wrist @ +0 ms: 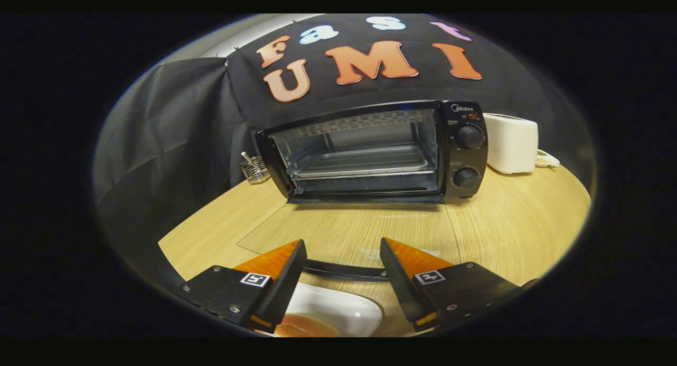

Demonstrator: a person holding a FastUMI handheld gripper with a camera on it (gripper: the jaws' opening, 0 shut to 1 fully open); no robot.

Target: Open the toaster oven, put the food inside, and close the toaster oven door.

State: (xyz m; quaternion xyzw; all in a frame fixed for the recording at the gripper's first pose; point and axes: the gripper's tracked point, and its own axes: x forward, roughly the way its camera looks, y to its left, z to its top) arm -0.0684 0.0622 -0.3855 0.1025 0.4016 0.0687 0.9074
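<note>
I see the toaster oven (370, 152) on the table (508, 234) beyond the fingers, its glass door (344, 236) folded down flat. My gripper (342, 263) gapes wide, holding nothing. White dish (338, 310) with food (304, 329) sits low between the fingers.

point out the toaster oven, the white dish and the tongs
toaster oven (370, 149): gripper view, its open cavity
white dish (338, 310): gripper view, its rim between the fingers
tongs (342, 252): gripper view, open, gap between tips
</note>
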